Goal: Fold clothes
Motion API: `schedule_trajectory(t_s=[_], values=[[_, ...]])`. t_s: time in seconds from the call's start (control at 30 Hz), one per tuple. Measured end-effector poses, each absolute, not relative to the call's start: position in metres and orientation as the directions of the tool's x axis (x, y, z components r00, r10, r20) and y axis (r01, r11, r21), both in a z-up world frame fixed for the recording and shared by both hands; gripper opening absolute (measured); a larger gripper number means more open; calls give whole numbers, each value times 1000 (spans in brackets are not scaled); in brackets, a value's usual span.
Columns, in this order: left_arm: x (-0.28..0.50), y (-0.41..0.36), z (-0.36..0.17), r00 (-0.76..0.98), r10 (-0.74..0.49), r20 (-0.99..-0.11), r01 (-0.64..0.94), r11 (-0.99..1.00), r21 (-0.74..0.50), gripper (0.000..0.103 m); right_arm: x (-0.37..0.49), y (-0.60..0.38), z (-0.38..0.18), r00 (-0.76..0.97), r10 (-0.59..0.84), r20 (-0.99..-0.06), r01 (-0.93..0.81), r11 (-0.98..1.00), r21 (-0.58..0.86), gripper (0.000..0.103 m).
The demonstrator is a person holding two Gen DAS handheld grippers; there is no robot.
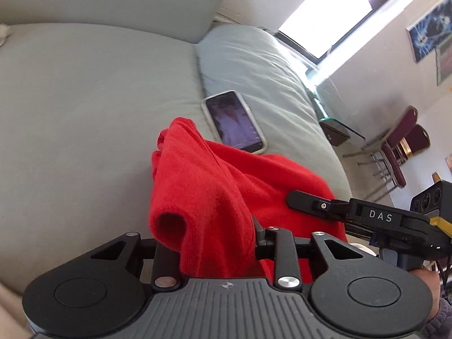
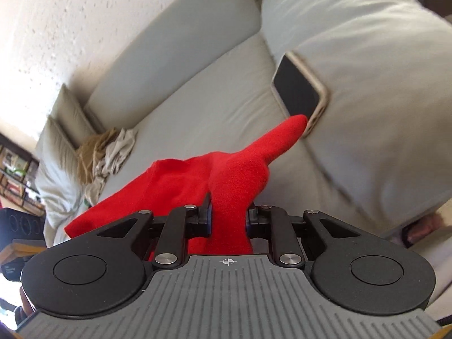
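Observation:
A red fleece garment (image 1: 214,186) is held up over a pale grey sofa. My left gripper (image 1: 217,243) is shut on a bunched fold of it; the cloth hides the fingertips. My right gripper (image 2: 228,214) is shut on another part of the red garment (image 2: 237,175), which stands up between its jaws in a peak. In the left wrist view the right gripper (image 1: 299,199) comes in from the right, beside the cloth.
A phone (image 1: 233,121) in a pale case lies on the sofa seat (image 1: 99,99) by the armrest cushion (image 1: 254,65); it also shows in the right wrist view (image 2: 299,90). A pile of beige and white clothes (image 2: 104,152) lies at the sofa's far end. Chairs (image 1: 401,147) and a glass table (image 1: 336,127) stand beyond the armrest.

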State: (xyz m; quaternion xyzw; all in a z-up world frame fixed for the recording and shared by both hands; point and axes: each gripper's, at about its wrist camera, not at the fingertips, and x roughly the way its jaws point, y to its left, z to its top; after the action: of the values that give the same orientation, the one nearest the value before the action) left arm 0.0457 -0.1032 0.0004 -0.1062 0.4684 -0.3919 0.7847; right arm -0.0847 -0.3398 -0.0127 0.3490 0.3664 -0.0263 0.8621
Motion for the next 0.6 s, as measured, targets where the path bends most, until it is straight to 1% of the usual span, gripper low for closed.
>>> schedule_trajectory(t_s=[0.07,0.13,0.2,0.27,0.33,0.4,0.47,0.5,0.57,0.6], values=[[51,-147,8,263,-746,-612,556,636,-536,29,-91,-375,1,765,122,-633,332,767,549,20],[56,-190,15,269,-776,-571,595,600,-535,29,-94,-409,20,803,14,-596,355,792,497,20],[61,-234,22,272,-804,-529,633,564,-531,29,-97,-440,39,839,-87,-537,371,814,447,20],[66,-278,30,273,-831,-485,670,526,-523,29,-96,-468,48,868,-158,-471,378,825,420,20],[82,-308,4,223,-813,-538,606,548,-577,30,-93,-497,54,886,-218,-409,389,830,399,22],[100,-337,-24,162,-790,-592,527,576,-625,30,-84,-529,36,868,-204,-452,418,792,446,27],[106,-348,-51,127,-737,-664,482,631,-608,29,-90,-537,16,849,-189,-494,444,763,471,39],[109,-353,-65,109,-707,-699,461,659,-595,33,-93,-541,7,838,-180,-515,457,748,482,41],[107,-346,-66,110,-718,-687,455,651,-607,38,-100,-549,-13,816,-162,-555,484,716,503,50],[105,-341,-63,113,-718,-686,461,650,-604,41,-103,-553,-22,805,-152,-574,497,700,512,53]])
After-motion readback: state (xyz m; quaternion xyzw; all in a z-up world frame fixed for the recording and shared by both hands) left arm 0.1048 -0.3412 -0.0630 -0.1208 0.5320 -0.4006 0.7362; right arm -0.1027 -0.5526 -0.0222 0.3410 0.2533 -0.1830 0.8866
